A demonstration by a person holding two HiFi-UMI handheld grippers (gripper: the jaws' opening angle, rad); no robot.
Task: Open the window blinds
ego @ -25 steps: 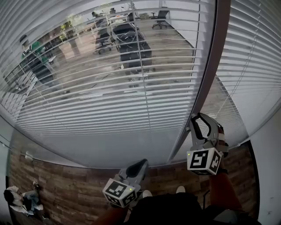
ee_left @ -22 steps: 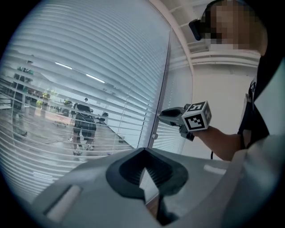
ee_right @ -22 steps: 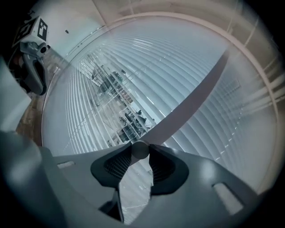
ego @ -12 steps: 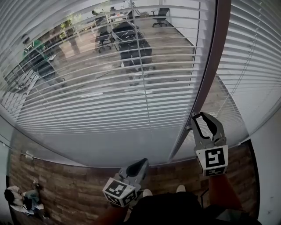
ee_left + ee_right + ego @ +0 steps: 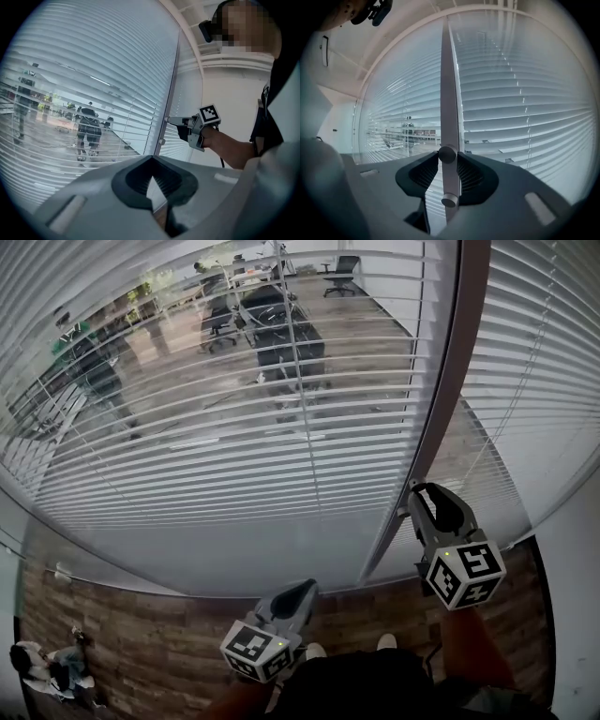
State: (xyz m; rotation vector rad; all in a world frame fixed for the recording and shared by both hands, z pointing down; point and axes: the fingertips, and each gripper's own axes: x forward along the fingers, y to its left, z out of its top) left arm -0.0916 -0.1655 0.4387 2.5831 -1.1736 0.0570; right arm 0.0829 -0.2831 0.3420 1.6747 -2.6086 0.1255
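White slatted blinds hang on both sides of a brown mullion [image 5: 452,381]: the left blind [image 5: 234,437] is half open with an office showing through, and the right blind [image 5: 539,381] looks nearly closed. My right gripper [image 5: 417,491] [image 5: 447,155] points level at the mullion, shut on a small round knob [image 5: 447,152]. A second knob [image 5: 449,200] sits just below it. In the left gripper view the right gripper [image 5: 168,120] meets the mullion above the lower knob [image 5: 161,141]. My left gripper [image 5: 306,588] [image 5: 151,158] hangs low, shut and empty, away from the window.
A strip of wood floor [image 5: 141,634] runs under the window, and my shoes [image 5: 384,644] stand close to the glass. A white wall [image 5: 577,549] closes the right side. Office chairs [image 5: 281,329] stand beyond the glass.
My right gripper has rolled about its own axis while on the knob, and its marker cube has swung to the right. The left gripper has stayed still.
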